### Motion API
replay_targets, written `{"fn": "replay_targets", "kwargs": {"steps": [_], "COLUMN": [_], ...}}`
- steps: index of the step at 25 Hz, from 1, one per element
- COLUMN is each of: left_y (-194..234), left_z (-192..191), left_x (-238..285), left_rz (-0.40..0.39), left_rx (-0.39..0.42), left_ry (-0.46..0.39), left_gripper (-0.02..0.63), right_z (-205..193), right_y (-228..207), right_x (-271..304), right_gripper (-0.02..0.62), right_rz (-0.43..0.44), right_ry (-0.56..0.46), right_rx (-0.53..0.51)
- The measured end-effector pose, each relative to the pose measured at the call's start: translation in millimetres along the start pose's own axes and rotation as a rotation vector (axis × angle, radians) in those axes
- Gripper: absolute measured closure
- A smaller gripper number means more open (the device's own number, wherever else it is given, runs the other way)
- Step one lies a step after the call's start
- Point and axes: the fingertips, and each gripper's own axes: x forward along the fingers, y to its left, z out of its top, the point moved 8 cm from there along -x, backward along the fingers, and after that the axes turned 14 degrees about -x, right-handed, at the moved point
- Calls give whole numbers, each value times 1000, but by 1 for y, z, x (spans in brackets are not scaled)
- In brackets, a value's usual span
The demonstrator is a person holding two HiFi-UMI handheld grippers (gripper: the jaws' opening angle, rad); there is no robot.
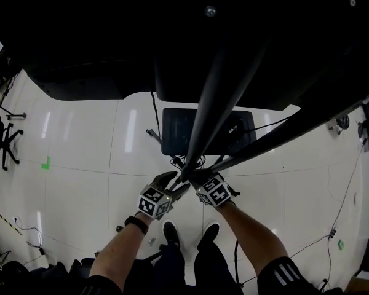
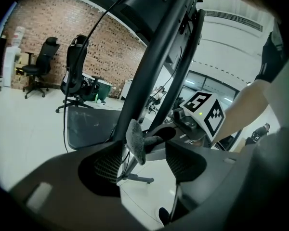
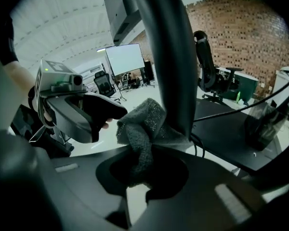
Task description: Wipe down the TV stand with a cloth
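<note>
- The right gripper [image 3: 143, 173] has its fingers closed on a grey cloth [image 3: 144, 124]. The cloth bunches up out of them and presses against a black upright pole [image 3: 169, 57] of the TV stand.
- The left gripper [image 2: 143, 158] has its fingers [image 2: 108, 163] apart. An edge of the cloth stands between them, nearer the left one, but they are not clamped on it.
- In the right gripper view, the tip of the left gripper reaches in from the left and touches the cloth just beside the pole.
- In the head view, both grippers meet at the same spot low on the stand, marker cubes side by side, where two slanting black poles come together.
- The poles rise to a large dark mass that fills the top of the head view.
- Under the poles, a dark rectangular base plate [image 1: 172, 131] lies on the glossy white floor [image 1: 80, 183], with black cables trailing by it.
- The person's two dark shoes [image 1: 171, 232] stand on the floor just below the grippers.
- A small green mark [image 1: 45, 163] sits on the floor well off to the left.
- Farther out, black office chairs [image 2: 74, 66] stand before a brick wall [image 2: 53, 28].
</note>
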Motion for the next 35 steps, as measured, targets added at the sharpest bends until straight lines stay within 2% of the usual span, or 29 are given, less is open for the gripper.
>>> {"fn": "replay_targets", "kwargs": {"steps": [3, 10, 15, 19, 24, 28, 31, 35], "left_y": [-25, -92, -144, -193, -254, -304, -341, -400], "left_z": [14, 78, 129, 169, 219, 250, 274, 302], "left_x": [-13, -67, -95, -117, -143, -154, -155, -154], "left_rz": [-29, -102, -156, -211, -255, -271, -261, -269], "left_rx": [15, 171, 259, 348, 446, 505, 567, 632], "left_ry": [-31, -103, -187, -230, -316, -369, -400, -466], "left_gripper": [299, 299, 299, 299, 299, 299, 299, 299], "right_z": [20, 98, 151, 187, 223, 250, 272, 289], "right_y": [13, 26, 28, 27, 25, 21, 15, 10], "right_x": [-31, -140, -220, -281, -359, -423, -466, -526], "right_gripper": [565, 565, 565, 565, 563, 563, 563, 563], "right_rz": [-13, -95, -183, -258, -308, -312, -292, -309], "right_ry": [-69, -242, -341, -428, -501, -545, -546, -561], "right_rx": [-6, -103, -157, -154, -214, -287, -392, -510]}}
